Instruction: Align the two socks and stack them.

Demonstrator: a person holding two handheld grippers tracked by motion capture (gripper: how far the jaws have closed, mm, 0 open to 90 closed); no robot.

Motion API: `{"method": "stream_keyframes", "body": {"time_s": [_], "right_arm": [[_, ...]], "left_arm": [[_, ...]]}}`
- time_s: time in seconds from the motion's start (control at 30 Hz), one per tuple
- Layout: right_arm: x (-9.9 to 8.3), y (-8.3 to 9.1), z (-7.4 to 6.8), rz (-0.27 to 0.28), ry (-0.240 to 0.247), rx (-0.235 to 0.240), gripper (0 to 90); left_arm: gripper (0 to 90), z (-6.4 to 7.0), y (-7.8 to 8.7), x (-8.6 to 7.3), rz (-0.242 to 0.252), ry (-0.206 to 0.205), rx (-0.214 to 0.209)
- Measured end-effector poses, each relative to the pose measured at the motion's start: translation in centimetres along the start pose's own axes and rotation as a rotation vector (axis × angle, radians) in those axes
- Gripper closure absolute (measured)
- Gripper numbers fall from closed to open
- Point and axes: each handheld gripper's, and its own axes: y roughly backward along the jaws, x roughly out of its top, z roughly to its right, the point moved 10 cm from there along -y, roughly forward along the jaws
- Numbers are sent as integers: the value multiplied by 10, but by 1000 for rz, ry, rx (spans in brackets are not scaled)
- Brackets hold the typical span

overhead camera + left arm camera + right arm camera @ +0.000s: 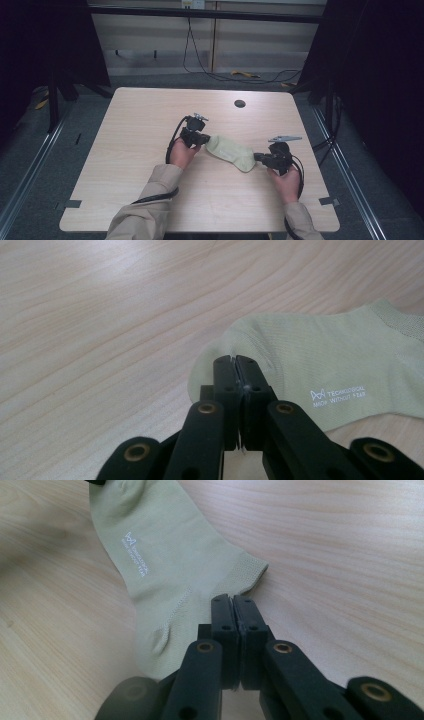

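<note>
A pale green ankle sock (231, 152) with small white lettering lies flat on the wooden table (145, 120), stretched between both grippers. My left gripper (206, 140) is at the sock's left, toe end. In the left gripper view its jaws (235, 359) are pressed together on the puckered toe edge of the sock (320, 355). My right gripper (256, 157) is at the sock's right end. In the right gripper view its jaws (232, 599) are shut on the sock (165, 565) beside the ribbed cuff (250, 572).
A round dark cable hole (240, 103) sits in the table's far middle. Black cables (235, 75) run over the floor behind the table. Dark frame posts (52, 95) stand at both sides. Tape marks (72, 203) lie near the front corners.
</note>
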Motion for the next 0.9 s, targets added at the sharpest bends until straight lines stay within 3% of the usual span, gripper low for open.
{"method": "stream_keyframes", "body": {"time_s": [0.33, 0.43, 0.6, 0.9], "right_arm": [[-3, -3, 0, -10, 3, -4, 868], [-3, -2, 4, -1, 9, -44, 782], [1, 5, 2, 29, 50, -86, 755], [-1, 0, -19, 7, 135, -69, 766]], "left_arm": [[886, -2, -2, -2, -3, -4, 11], [885, -2, -3, -3, -2, 2, 7], [884, -1, -4, 0, 6, -6, 15], [883, -4, -11, -4, -9, -16, 45]]}}
